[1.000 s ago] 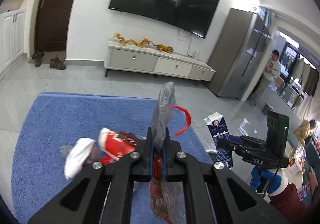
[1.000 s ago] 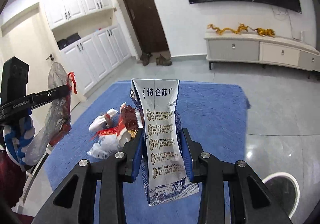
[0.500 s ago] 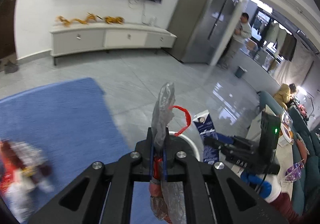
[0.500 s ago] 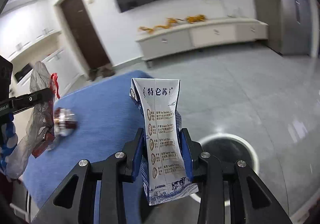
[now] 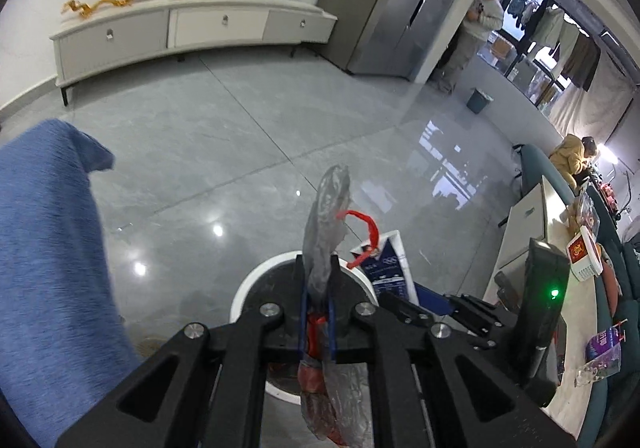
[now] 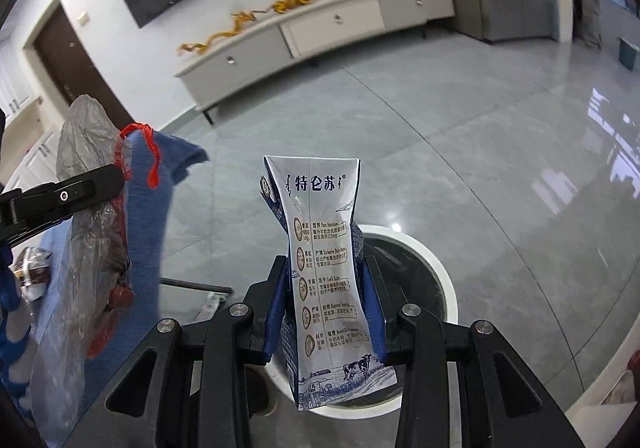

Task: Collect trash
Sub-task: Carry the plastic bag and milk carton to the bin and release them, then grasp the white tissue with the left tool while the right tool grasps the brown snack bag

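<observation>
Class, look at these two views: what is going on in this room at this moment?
A person is collecting trash with a gripper in each hand. The left gripper is shut on a crumpled plastic wrapper with a red strip. The right gripper is shut on a squashed milk carton. Both are held over a round white bin with a dark inside, standing on the grey tiled floor beside a blue rug. Nothing has been dropped yet.

The right gripper pinches a crumpled milk carton upright over a white-rimmed bin on grey tile. At left, the left gripper clamps a clear plastic bag — red tie dangling — before a blue rug.
</observation>
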`<state>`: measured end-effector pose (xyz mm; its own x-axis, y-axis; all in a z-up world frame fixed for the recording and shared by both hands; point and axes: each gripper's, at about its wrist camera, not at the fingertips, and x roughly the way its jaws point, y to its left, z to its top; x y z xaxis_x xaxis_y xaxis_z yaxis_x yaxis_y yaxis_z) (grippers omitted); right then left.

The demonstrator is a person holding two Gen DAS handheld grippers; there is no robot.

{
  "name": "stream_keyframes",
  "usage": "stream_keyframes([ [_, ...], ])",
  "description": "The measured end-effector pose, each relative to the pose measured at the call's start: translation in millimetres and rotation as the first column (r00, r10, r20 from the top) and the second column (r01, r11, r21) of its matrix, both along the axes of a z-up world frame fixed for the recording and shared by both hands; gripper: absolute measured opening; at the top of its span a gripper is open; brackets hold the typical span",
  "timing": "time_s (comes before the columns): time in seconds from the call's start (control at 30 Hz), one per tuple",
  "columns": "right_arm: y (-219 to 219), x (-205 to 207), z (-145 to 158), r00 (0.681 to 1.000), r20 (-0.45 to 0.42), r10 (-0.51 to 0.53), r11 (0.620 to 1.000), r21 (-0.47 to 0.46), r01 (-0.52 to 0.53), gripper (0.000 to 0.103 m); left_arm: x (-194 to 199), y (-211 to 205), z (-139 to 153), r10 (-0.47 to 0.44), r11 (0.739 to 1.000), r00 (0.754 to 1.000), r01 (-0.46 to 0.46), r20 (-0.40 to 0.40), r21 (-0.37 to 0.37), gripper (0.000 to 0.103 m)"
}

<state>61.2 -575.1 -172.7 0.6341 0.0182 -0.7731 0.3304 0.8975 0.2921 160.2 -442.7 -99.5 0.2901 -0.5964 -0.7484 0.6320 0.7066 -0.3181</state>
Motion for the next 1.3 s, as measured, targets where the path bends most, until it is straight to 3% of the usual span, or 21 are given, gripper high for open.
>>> stream_keyframes([
  [0.1,-3.0,-3.5,-19.2,0.999,-0.03,-0.018,1.0,-0.003,0.018,0.037,3.7,-10.7,-14.8,-0.007,1.0,1.0,0.008,-0.011,0.022,0.017],
  [0.17,-5.6,-3.2,-29.0,0.998,-0.048,-0.037,0.999,-0.005,0.037,0.037,5.9,-13.7,-23.5,-0.007,1.0,0.999,0.007,-0.035,0.018,0.047],
  [0.2,-7.3,-3.3,-33.0,0.997,-0.056,-0.046,0.999,-0.002,0.046,0.039,6.3,-14.0,-25.4,-0.003,1.0,0.999,0.004,-0.037,0.019,0.052],
  [0.43,-12.8,-5.9,-33.9,0.994,-0.067,-0.086,0.996,0.001,0.086,0.042,4.9,-11.1,-32.6,-0.021,0.999,0.999,0.022,-0.045,0.025,0.053],
  [0.63,-5.3,-18.0,-16.3,0.996,-0.037,-0.086,0.996,-0.02,0.086,0.042,-7.9,25.4,-7.0,0.008,1.0,1.0,-0.009,0.022,0.017,0.053],
  [1.0,61.5,-33.5,71.5,0.991,0.13,0.042,0.993,-0.112,-0.028,0.044,-68.6,122.4,76.6,0.098,0.995,0.972,-0.093,0.212,-0.033,0.059],
  [1.3,137.2,-48.6,139.0,0.944,0.253,0.21,0.97,-0.173,-0.17,0.046,-107.6,220.9,112.6,0.199,0.98,0.94,-0.187,0.277,-0.07,0.06],
])
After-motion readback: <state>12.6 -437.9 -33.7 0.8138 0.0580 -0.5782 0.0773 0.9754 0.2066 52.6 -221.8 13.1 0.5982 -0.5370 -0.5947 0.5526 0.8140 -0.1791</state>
